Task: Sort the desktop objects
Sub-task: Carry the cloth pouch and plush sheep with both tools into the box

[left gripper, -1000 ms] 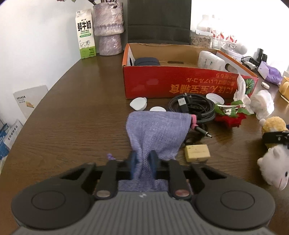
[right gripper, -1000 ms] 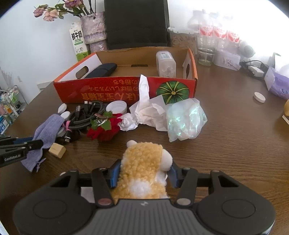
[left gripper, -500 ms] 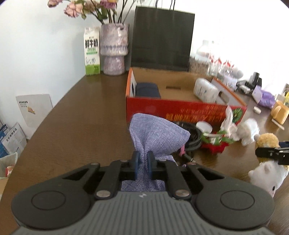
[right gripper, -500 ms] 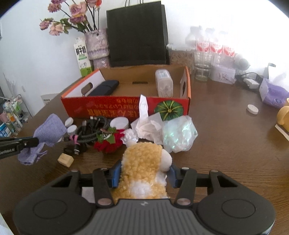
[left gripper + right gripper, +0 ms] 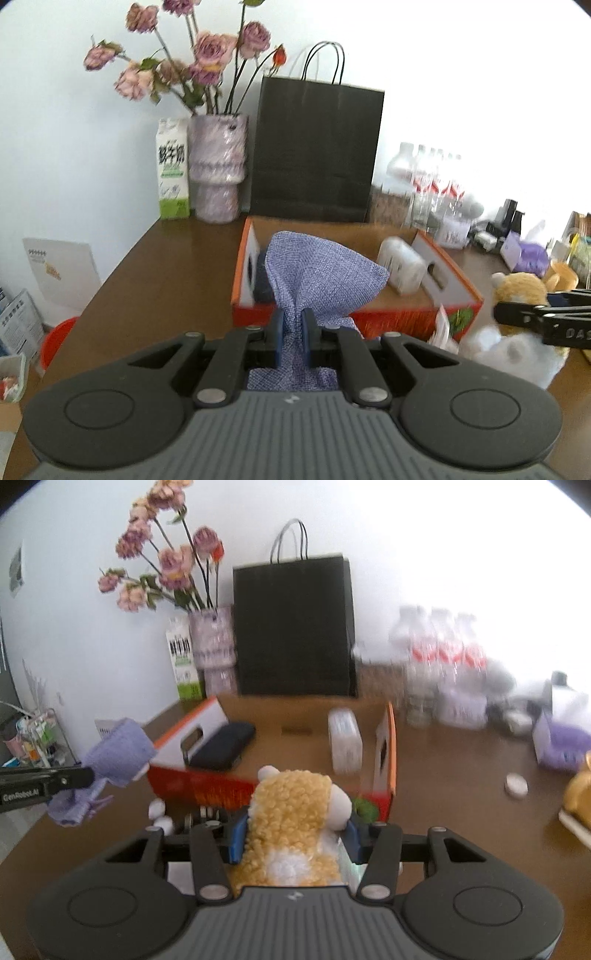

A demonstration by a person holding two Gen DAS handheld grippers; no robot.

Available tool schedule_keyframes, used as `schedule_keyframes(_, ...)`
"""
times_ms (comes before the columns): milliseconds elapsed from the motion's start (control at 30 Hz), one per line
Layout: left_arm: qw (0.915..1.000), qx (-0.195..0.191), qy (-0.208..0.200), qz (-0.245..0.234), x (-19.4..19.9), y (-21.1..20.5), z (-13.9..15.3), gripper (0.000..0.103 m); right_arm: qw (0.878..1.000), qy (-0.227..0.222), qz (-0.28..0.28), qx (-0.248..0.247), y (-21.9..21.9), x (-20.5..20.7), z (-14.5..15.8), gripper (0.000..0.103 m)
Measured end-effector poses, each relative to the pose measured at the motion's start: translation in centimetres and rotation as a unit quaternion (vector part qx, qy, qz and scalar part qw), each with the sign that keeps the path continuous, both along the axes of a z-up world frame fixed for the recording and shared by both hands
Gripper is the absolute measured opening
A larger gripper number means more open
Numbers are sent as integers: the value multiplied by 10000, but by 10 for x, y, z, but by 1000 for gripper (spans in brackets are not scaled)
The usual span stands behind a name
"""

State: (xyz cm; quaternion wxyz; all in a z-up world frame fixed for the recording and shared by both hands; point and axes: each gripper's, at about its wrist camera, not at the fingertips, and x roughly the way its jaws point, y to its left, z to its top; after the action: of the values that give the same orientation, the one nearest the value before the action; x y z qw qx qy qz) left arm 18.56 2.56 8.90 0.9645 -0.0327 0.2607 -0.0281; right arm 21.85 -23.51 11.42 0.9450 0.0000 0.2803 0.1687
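Both claws are loaded and up off the surface point(image 5: 155, 266) near the red cardboard box point(image 5: 456, 275). The left claw point(image 5: 293, 338) is pinched tight on a purple cloth pouch point(image 5: 317, 275), which fans out in front of the box's near-left corner and hides part of what's inside. The right claw point(image 5: 293, 836) is clamped around a tan plush toy point(image 5: 291, 812), jaws partway apart with the plush filling the gap, just in front of the box's near wall. The box is open-topped, so there's plenty of room above it, and inside I count two things: a dark case point(image 5: 223, 746) at its left end and one white packet point(image 5: 345, 744) toward the right. Left of the box the brown surface is bare right out to its curved edge. Behind the box: one black paper bag point(image 5: 314, 151), one vase of flowers point(image 5: 218, 173), one milk carton point(image 5: 173, 168). Right of the box there's a cluster of water bottles point(image 5: 443, 653), at least three, too blurry to count properly. Cables and small white lids in front of the box are mostly hidden behind the right claw.
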Motion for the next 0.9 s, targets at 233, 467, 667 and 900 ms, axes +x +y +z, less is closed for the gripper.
schedule_keyframes(233, 10000, -29, -70, 4, 56, -18, 14, 10, 9999, -117, -4, -101, 24, 66, 12, 49)
schedule_keyframes(467, 9998, -74, 112, 171, 117, -25, 0, 10, 9987, 362, -320, -186, 36, 143, -17, 49)
schedule_keyframes(667, 9984, -137, 450, 309, 155, -26, -32, 10, 9962, 689, -535, -82, 33, 181, -46, 49)
schedule_keyframes(900, 9960, -141, 712, 521, 177, -28, -64, 10, 9951, 776, -607, -34, 32, 190, -63, 49)
